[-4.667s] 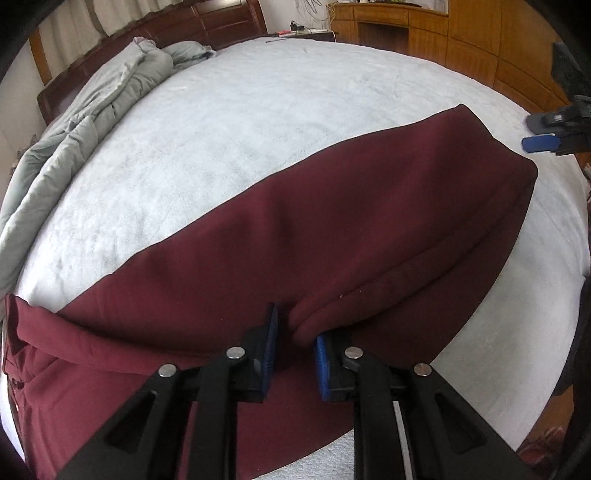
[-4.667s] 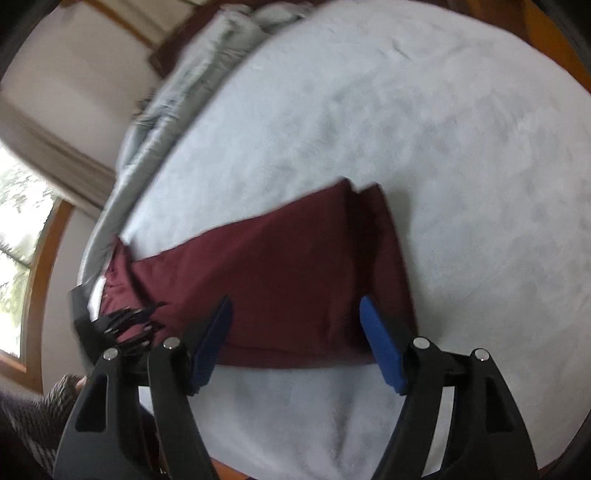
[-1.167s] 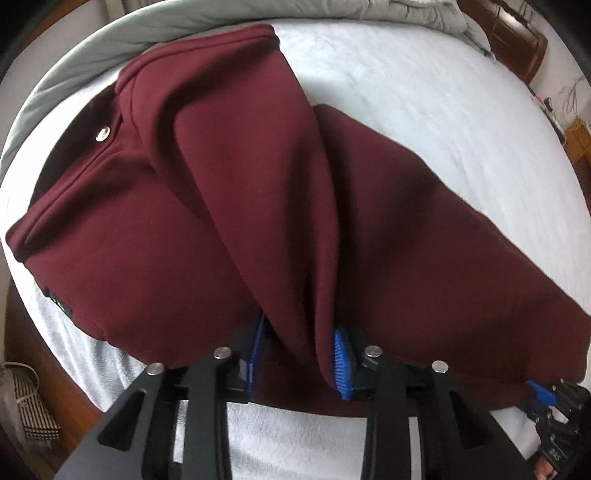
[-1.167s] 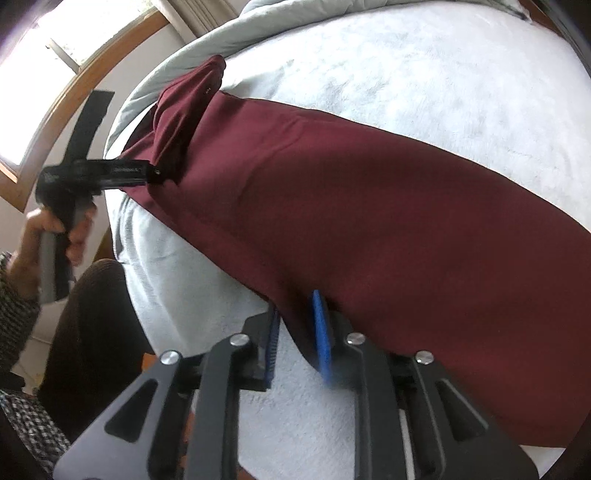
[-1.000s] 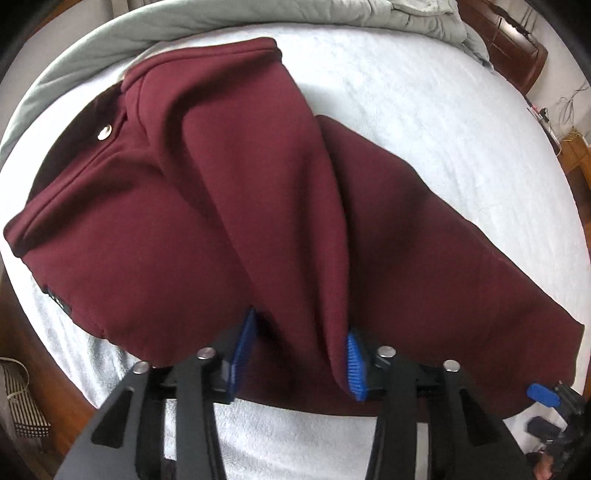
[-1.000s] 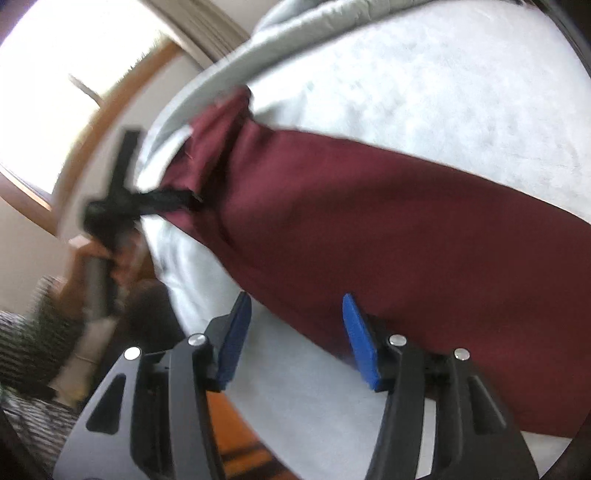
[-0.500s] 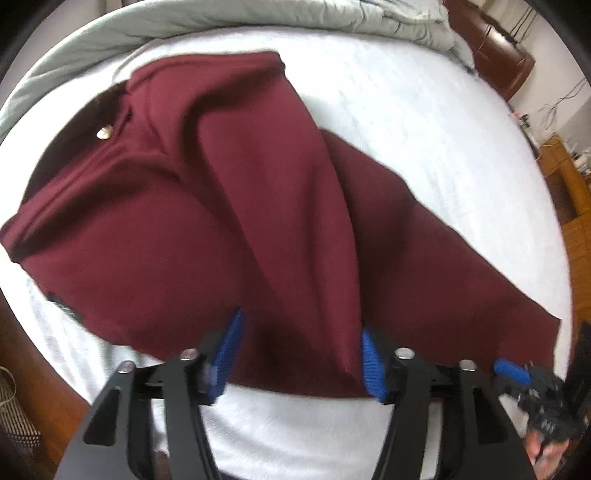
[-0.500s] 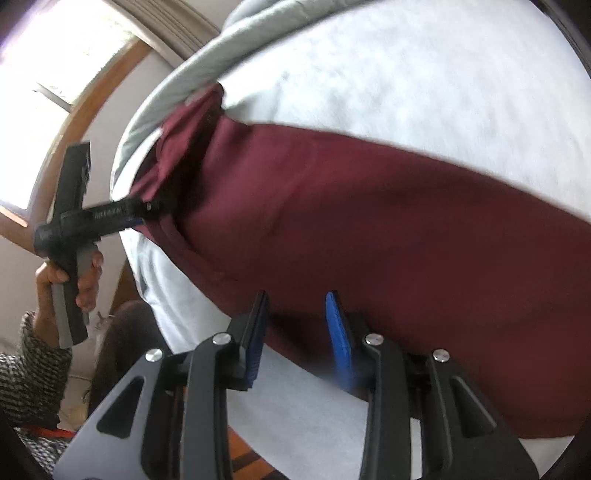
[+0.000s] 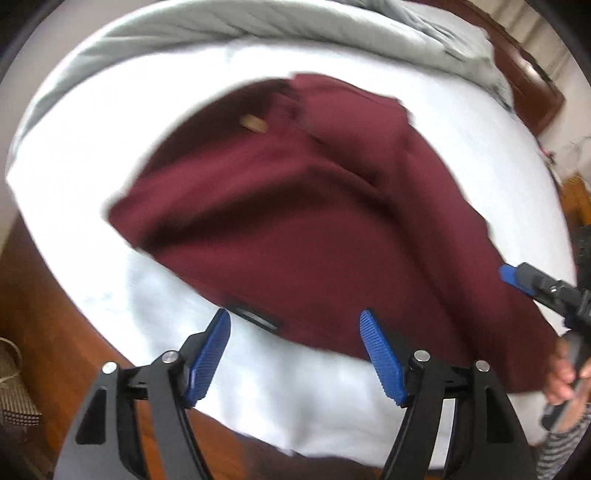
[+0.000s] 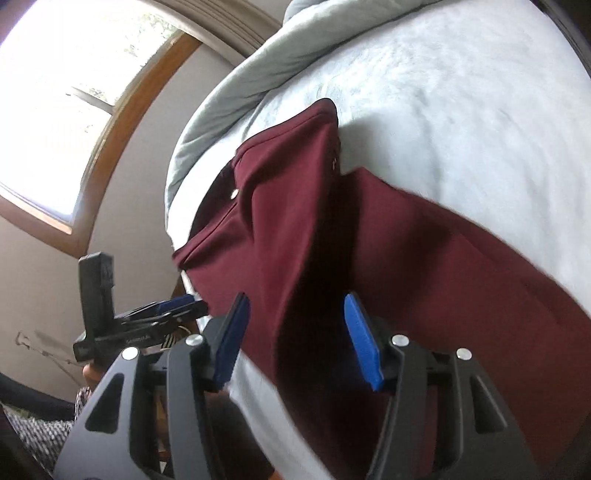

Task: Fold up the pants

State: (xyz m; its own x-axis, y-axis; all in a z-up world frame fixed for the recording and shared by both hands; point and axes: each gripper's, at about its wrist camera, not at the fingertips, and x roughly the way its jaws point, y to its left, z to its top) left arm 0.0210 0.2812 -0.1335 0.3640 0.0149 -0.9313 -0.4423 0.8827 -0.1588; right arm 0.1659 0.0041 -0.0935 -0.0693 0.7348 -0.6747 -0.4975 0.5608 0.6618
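The maroon pants (image 9: 314, 221) lie folded on the white bed sheet (image 9: 288, 398), waistband end with its button toward the far left. My left gripper (image 9: 295, 354) is open and empty, held back over the sheet just off the pants' near edge. The right gripper shows at the right of that view (image 9: 517, 277). In the right wrist view the pants (image 10: 424, 266) rise in a loose fold between the open fingers of my right gripper (image 10: 295, 339), which grips nothing. The left gripper shows there at the left (image 10: 173, 308), off the bed edge.
A grey quilt (image 9: 258, 26) is bunched along the far side of the bed. A dark wooden headboard (image 9: 532, 85) is at the far right. The wooden floor (image 9: 44, 314) lies below the near bed edge. A window (image 10: 66, 103) is on the wall at left.
Both grippers have opened and let go of the pants. The left gripper has pulled back off the cloth toward the bed edge. The lifted fold has dropped onto the bed.
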